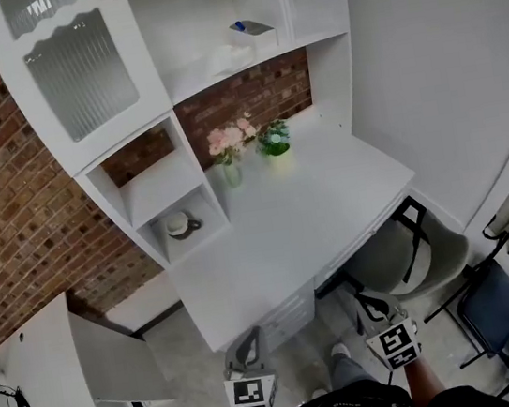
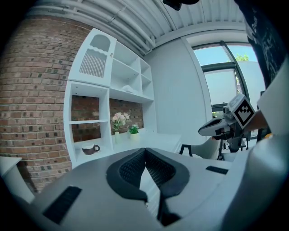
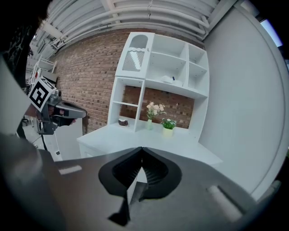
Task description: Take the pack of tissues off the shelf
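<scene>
Tissue pack (image 1: 228, 58) far from tongs (image 1: 248, 343) (image 1: 372, 306)

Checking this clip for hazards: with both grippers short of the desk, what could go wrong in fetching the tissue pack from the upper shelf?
The left gripper and right gripper are both shut; unless one opens first, it may shove the tissue pack against the small box near it.
The flower vase and plant pot stand on the desk below that shelf; a reaching arm could tip them.
The chair by the desk may hamper stepping close.
</scene>
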### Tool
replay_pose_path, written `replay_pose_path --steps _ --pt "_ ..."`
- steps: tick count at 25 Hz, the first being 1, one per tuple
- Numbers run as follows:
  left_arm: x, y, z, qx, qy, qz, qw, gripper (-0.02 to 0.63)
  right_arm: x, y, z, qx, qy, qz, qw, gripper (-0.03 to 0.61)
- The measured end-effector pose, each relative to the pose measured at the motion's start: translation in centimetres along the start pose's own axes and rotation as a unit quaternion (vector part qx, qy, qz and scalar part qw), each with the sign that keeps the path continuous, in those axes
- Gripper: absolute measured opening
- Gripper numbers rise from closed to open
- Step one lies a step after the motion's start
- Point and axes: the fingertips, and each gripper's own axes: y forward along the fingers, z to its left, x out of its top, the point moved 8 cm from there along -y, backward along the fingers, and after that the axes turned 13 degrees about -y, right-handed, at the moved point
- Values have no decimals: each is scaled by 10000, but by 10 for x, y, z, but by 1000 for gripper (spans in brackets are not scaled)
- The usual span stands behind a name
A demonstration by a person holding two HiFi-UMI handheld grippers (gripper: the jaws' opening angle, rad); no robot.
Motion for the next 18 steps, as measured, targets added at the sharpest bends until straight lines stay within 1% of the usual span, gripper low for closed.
replay_pose_path --steps 6,11,15,18 --pt "4 27 -2 100 -61 80 9999 9 -1 25 -24 148 -40 1 9999 5" --pt "10 53 -6 152 -70 91 9998 8 -1 44 -49 237 224 -120 9994 5" --pt "18 74 -10 222 -203 37 9995 8 0 61 -68 325 90 -145 9993 5" --pt "21 88 -12 289 -139 71 9995 9 1 73 -82 403 47 -191 9990 5"
